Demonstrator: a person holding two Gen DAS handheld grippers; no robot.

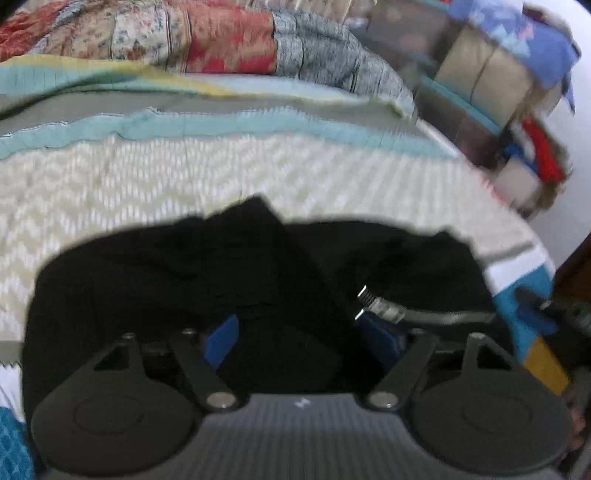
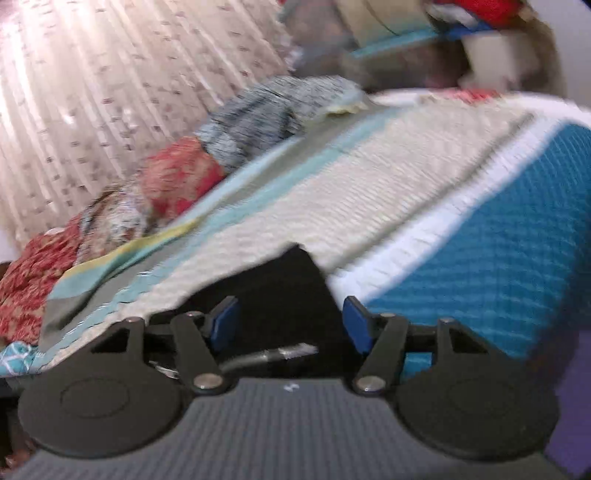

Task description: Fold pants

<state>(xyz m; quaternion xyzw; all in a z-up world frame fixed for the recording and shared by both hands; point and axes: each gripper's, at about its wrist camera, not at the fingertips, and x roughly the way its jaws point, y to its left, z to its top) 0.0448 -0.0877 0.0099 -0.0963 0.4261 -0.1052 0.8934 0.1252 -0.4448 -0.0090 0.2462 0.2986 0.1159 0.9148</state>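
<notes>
Black pants being gathered on a quilted bed

The soft, rumpled pants [image 1: 258, 280] are lying bunched near the bed's [image 1: 184, 173] front edge, cloth filling both parted grippers, left gripper [image 1: 295, 332] and right gripper [image 2: 288, 325]; actual grip is unclear. Both should be pulling evenly, keeping edges aligned over the ridged, chevron-woven bedspread beside the floral quilt [image 1: 147, 33].

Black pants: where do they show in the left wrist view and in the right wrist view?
Left wrist: the black pants fill the lower middle, a bunched heap across both blue finger pads.
Right wrist: a dark wedge of them low in the centre, between the pads.
Shared landmark: the cream zigzag band of the bedspread, just beyond the pants in both.
</notes>
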